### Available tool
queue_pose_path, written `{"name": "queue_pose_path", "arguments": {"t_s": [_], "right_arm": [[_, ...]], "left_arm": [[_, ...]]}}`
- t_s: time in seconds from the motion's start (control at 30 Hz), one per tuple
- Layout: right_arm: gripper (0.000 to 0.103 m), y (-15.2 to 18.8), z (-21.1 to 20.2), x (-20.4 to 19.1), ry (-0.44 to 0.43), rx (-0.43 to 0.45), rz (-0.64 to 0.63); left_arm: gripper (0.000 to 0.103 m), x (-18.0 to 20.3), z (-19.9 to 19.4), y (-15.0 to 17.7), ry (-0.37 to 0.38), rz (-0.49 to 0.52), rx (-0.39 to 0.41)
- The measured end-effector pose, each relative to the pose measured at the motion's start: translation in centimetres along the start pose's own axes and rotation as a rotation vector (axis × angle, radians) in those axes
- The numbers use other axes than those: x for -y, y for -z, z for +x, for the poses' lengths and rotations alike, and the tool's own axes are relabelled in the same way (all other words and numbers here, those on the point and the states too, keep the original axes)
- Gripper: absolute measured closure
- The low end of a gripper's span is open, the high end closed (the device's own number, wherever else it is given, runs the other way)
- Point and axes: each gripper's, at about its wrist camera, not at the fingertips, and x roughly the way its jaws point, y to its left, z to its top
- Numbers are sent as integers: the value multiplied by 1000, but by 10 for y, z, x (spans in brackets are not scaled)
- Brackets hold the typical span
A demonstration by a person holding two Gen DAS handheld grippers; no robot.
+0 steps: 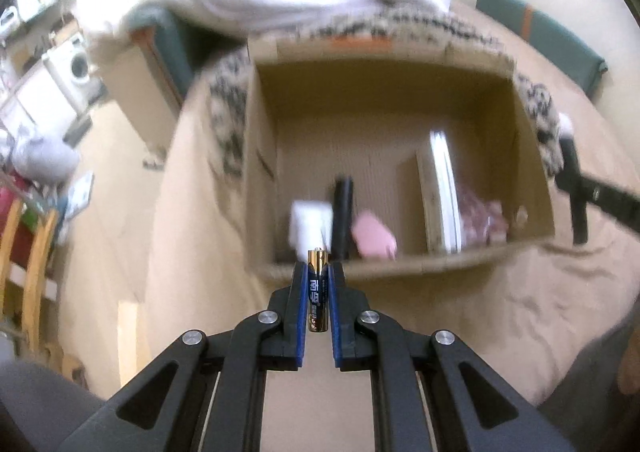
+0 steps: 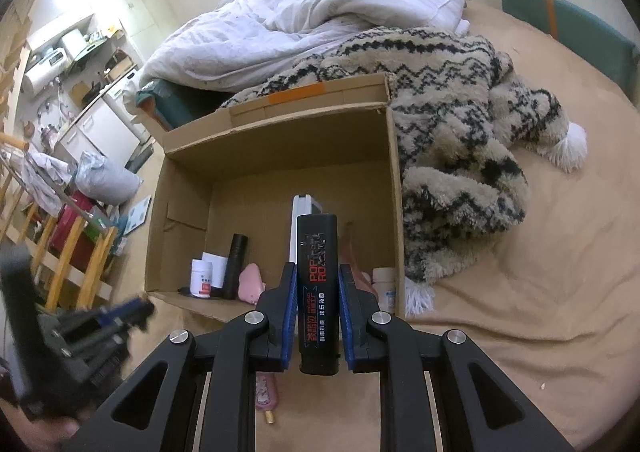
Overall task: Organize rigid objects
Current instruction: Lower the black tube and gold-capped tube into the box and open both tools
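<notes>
The left tool (image 1: pixel 318 272) clamps a slim cylindrical battery (image 1: pixel 317 290); the right tool (image 2: pixel 318 284) clamps a matte black rectangular box (image 2: pixel 318 292) above the corrugated cardboard carton (image 2: pixel 276 140).

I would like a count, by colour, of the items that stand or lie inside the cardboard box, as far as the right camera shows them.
In the cardboard box:
White: 4, namely a small bottle, a card, a flat slab and a jar
Black: 1, a tube
Pink: 1, a soft-looking lump
Total: 6
</notes>
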Motion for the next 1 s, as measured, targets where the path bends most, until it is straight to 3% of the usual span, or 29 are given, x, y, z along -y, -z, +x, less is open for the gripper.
{"name": "queue_pose_path", "arguments": {"t_s": [0.27, 0.4, 0.57, 1.0], "right_arm": [[83, -16, 15, 0, 11, 19, -7], [83, -24, 29, -4, 26, 9, -26], [83, -25, 49, -3, 49, -24, -22], [83, -17, 75, 4, 62, -126, 25]], "left_arm": [[94, -6, 9, -55, -24, -28, 94], [94, -13, 34, -72, -29, -66, 80], [94, -19, 70, -68, 48, -136, 23], [94, -5, 100, -54, 16, -79, -24]]}}
